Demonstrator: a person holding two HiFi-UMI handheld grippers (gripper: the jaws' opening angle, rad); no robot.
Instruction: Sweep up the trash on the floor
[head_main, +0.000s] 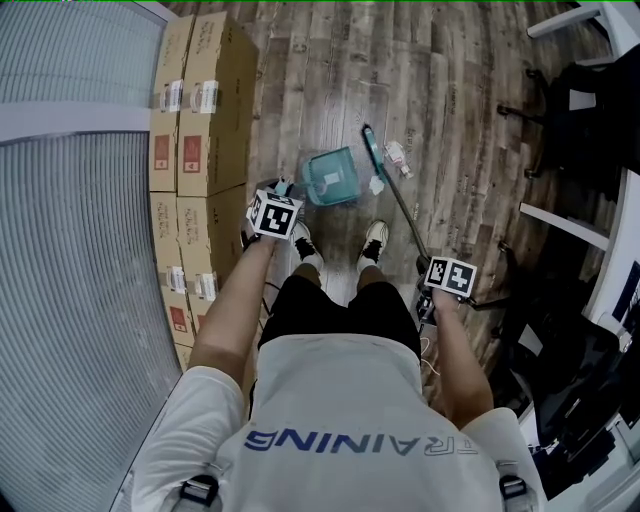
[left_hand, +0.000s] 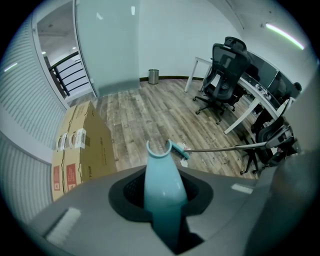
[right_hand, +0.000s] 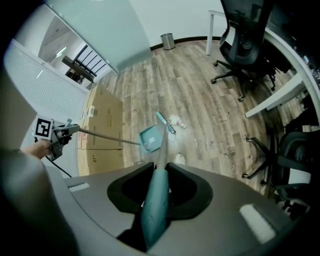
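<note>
A teal dustpan (head_main: 332, 176) rests on the wooden floor in front of the person's feet. My left gripper (head_main: 274, 215) is shut on the teal top of the dustpan handle (left_hand: 162, 175), pointing steeply down. My right gripper (head_main: 449, 277) is shut on the teal grip of the broom handle (right_hand: 155, 205). The broom's thin stick (head_main: 405, 215) slants down to the teal broom head (head_main: 372, 150), just right of the dustpan. Crumpled white trash (head_main: 397, 158) lies beside the broom head, and a smaller scrap (head_main: 377, 185) lies near the pan's right corner.
Stacked cardboard boxes (head_main: 195, 150) line the left side against a ribbed glass wall (head_main: 70, 250). Black office chairs (head_main: 575, 110) and white desks (head_main: 610, 270) stand on the right. A small metal bin (left_hand: 153, 76) sits by the far wall. The person's shoes (head_main: 372, 243) are behind the dustpan.
</note>
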